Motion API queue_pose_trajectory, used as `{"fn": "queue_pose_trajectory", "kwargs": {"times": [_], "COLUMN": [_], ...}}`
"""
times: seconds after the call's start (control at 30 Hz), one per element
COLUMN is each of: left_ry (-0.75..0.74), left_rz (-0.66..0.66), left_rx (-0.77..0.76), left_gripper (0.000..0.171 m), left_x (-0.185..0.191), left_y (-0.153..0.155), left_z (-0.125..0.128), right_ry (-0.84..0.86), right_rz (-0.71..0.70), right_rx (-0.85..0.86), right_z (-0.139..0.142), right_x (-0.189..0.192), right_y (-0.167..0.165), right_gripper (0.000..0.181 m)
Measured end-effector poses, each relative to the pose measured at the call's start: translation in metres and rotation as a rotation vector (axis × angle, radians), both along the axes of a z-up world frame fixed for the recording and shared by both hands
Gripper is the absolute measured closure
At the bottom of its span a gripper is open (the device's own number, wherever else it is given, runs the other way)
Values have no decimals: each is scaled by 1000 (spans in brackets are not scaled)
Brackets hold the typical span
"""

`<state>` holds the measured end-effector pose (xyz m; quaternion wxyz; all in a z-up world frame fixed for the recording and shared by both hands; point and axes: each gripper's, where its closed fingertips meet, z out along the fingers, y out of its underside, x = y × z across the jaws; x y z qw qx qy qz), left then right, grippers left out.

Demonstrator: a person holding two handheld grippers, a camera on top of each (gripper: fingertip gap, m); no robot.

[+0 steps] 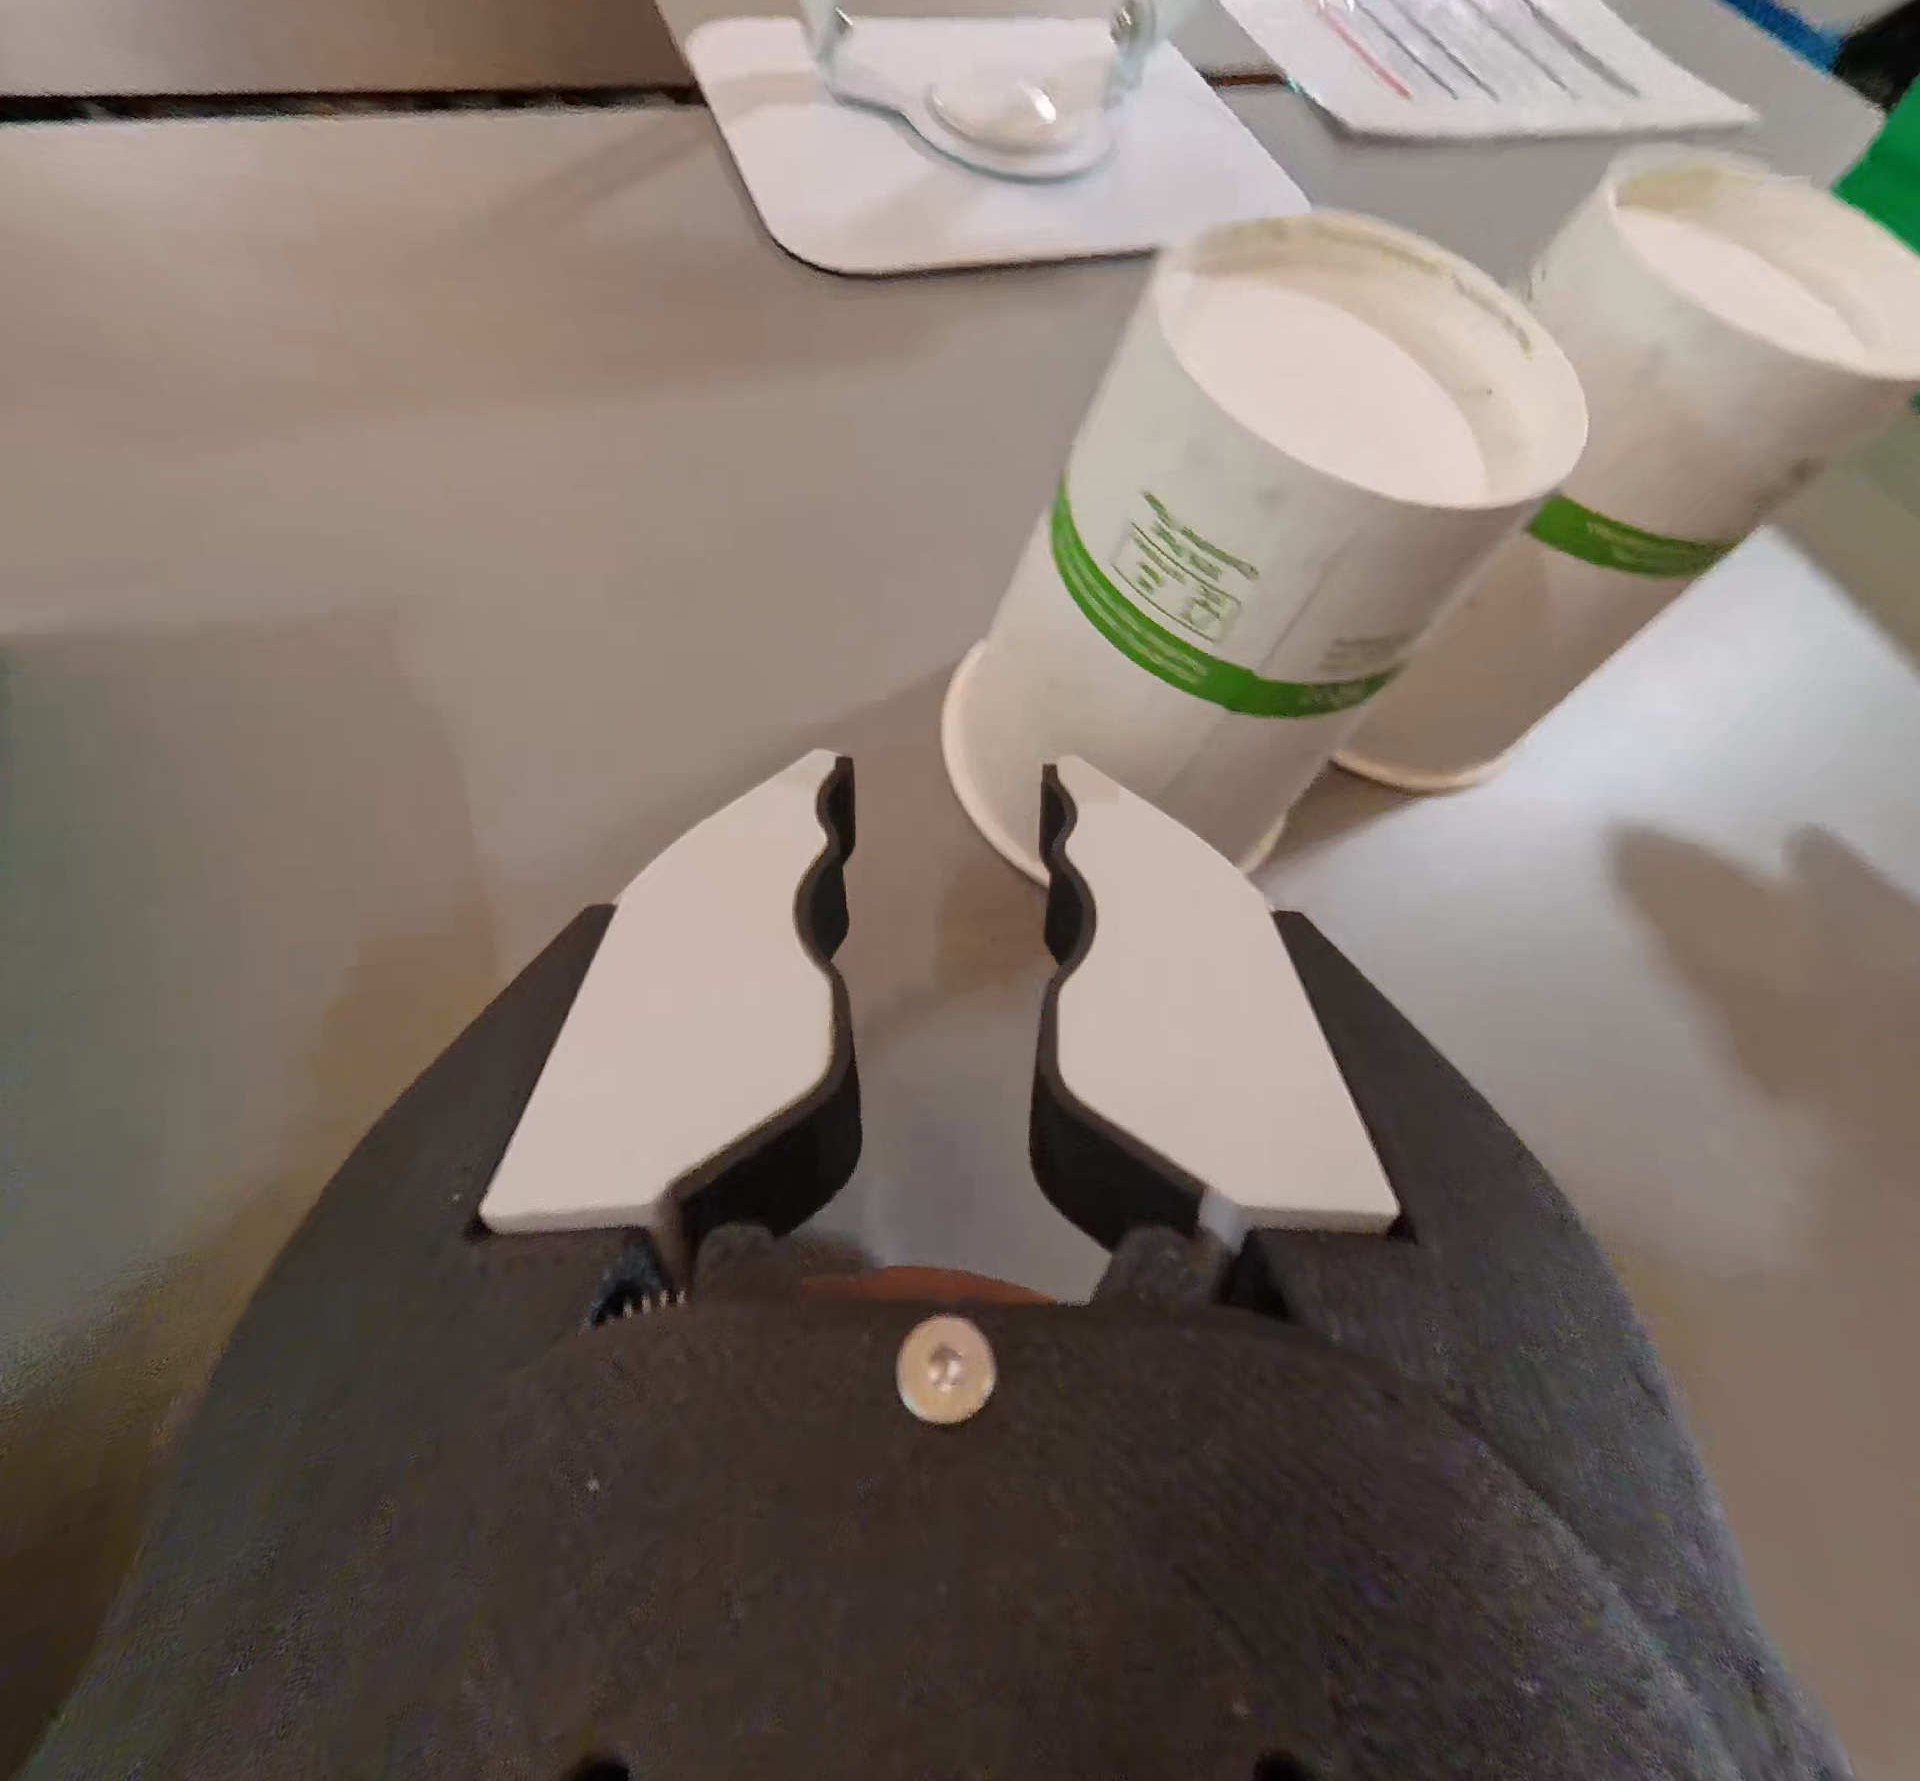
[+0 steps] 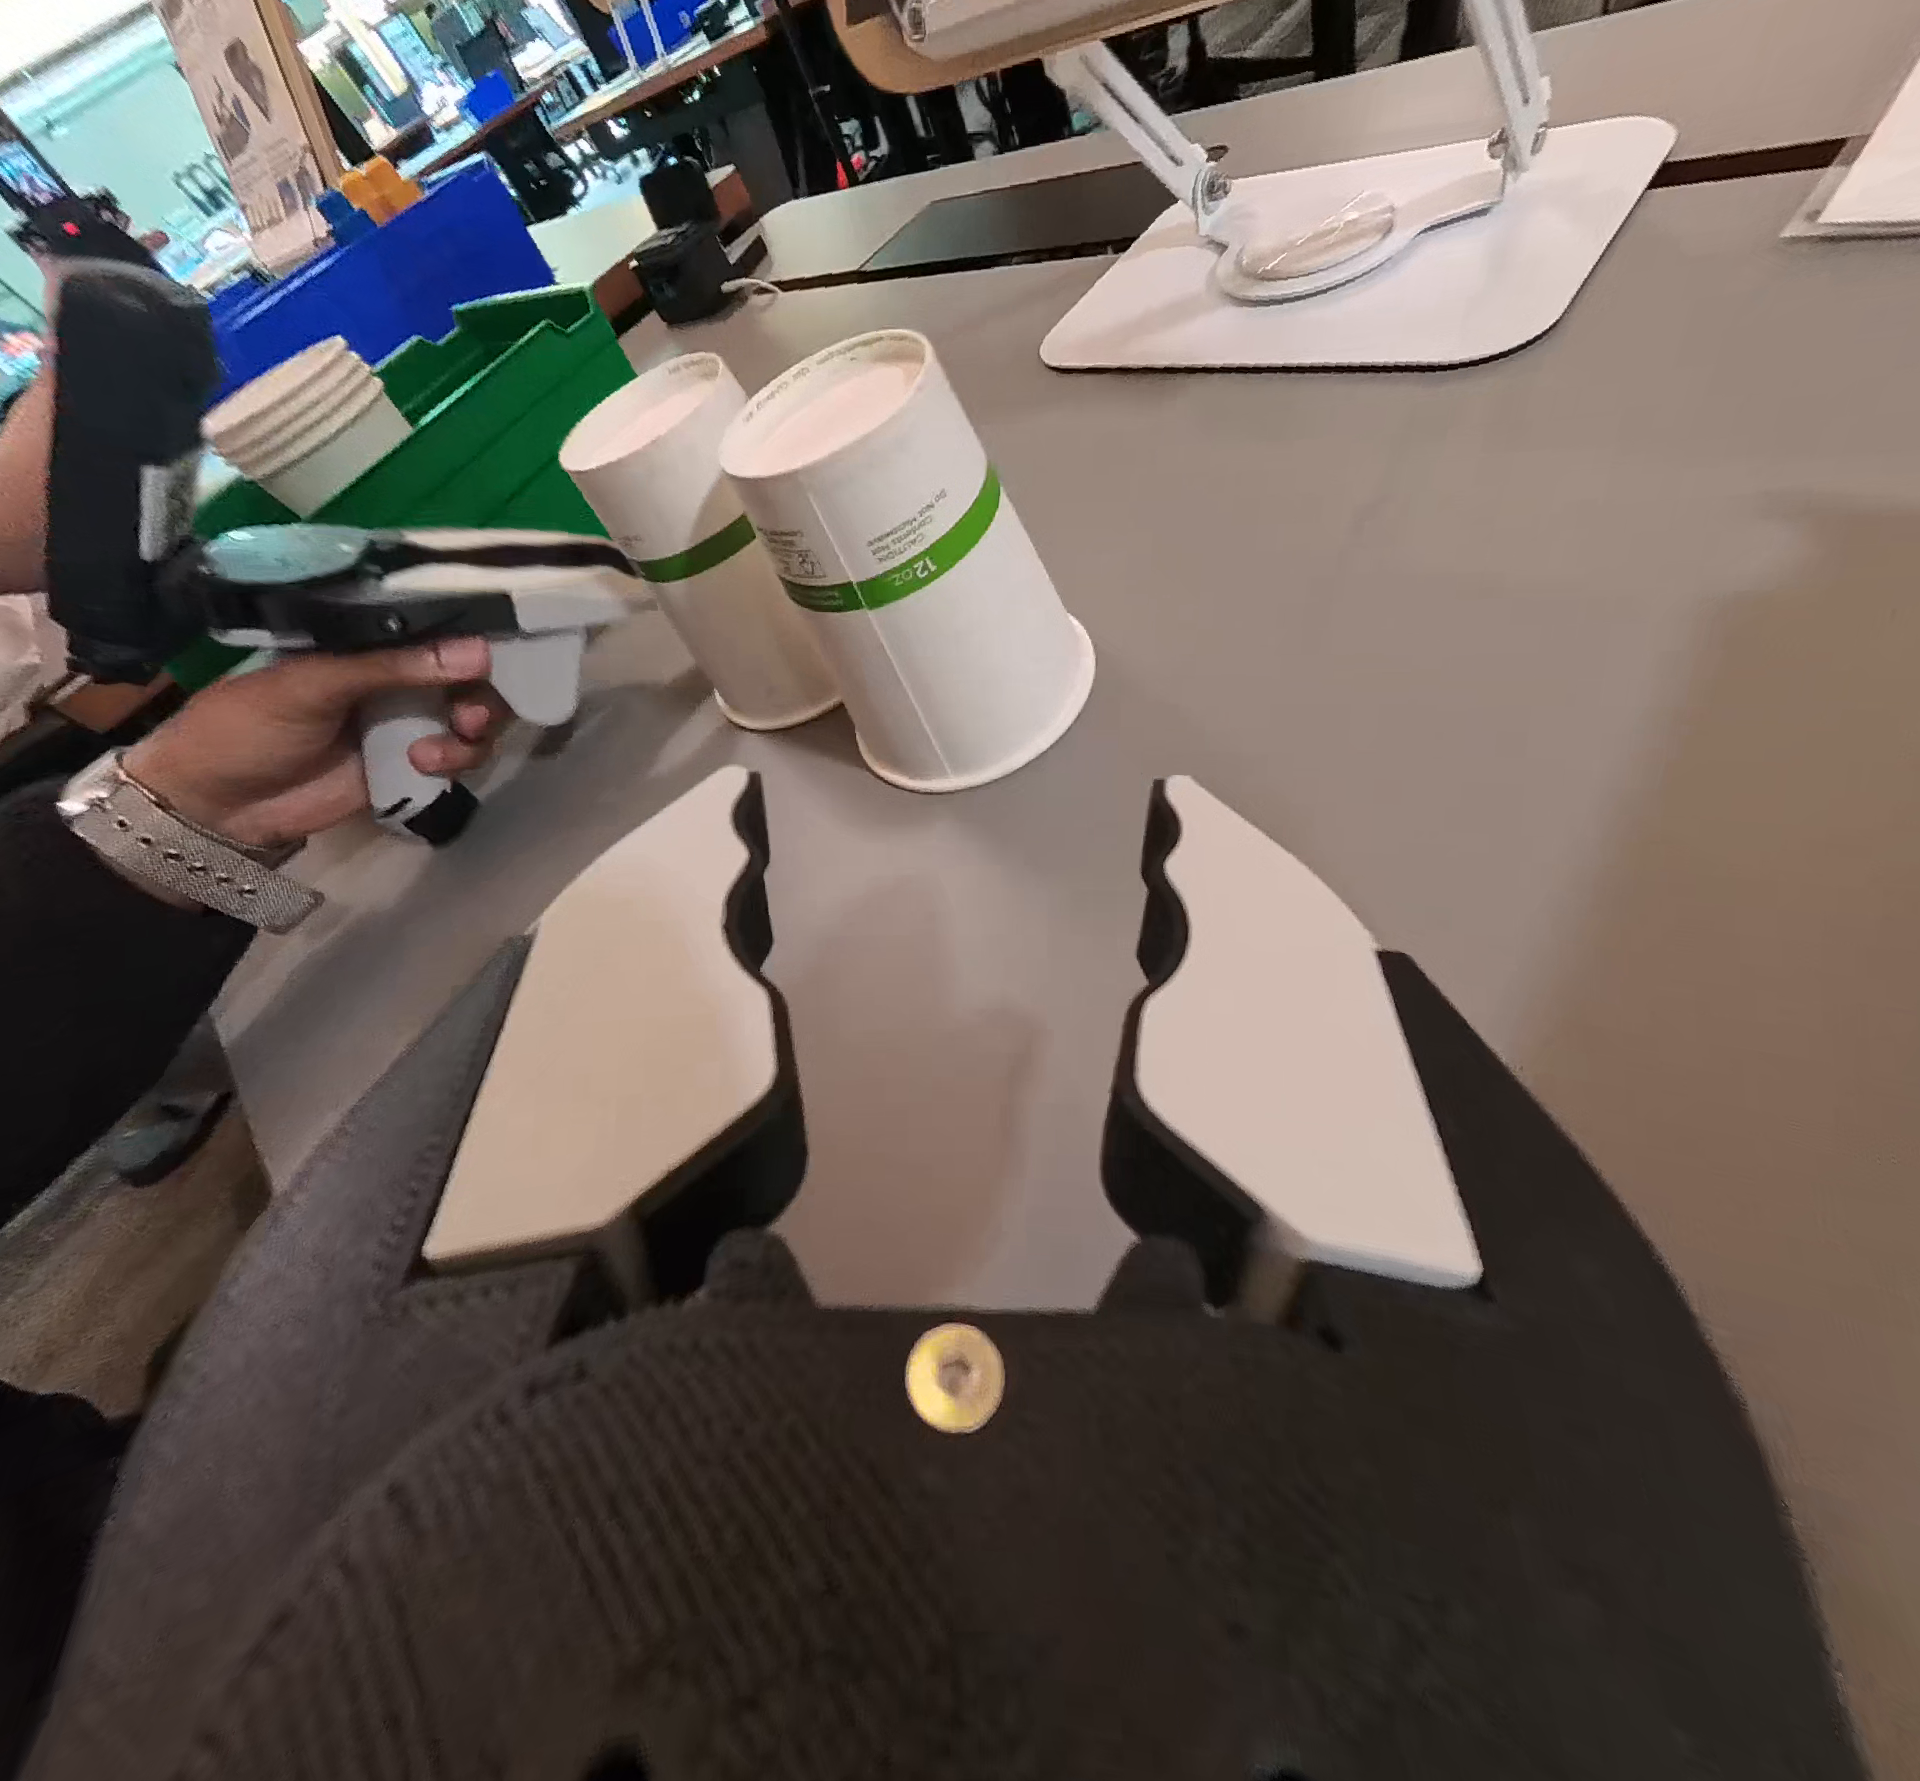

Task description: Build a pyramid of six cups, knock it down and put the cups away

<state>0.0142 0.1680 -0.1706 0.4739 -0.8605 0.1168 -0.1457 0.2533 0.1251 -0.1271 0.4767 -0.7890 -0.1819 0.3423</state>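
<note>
— Biggest first?
— Grey tabletop, then a green bin at ten o'clock holding stacked cups.
— The two paper cups?
— Upside down, side by side, contents hidden.
— Tongs?
— Left tongs and right tongs spread, empty.

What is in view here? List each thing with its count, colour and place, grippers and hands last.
paper cups: 2, white with green band, upside down, side by side mid-table.
stacked cups: 1 stack, white, beside the green bin.
green bin: 1, left table edge.
stand: 1, white, far side of table.
sheet: 1, white, beyond the cups.
table: 1, grey.
left gripper: open, empty, nearest a cup's rim.
right gripper: open, empty, short of the cups.
hand: 1, wearing a watch, holding the left gripper.
</note>
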Motion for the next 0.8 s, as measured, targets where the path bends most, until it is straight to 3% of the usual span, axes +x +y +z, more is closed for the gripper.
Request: {"fn": "queue_pose_trajectory", "kwargs": {"times": [0.2, 0.8], "left_ry": [105, 184], "left_rz": [-123, -112], "left_rx": [-78, -114], "left_gripper": [129, 127], "left_x": [20, 21], "left_y": [-14, -11], "left_z": [-19, -28], "right_ry": [100, 70], "right_rz": [64, 100], "right_rx": [-87, -118], "right_z": [-2, -10], "right_x": [-13, -21], "right_y": [-4, -12], "right_gripper": [110, 112]}}
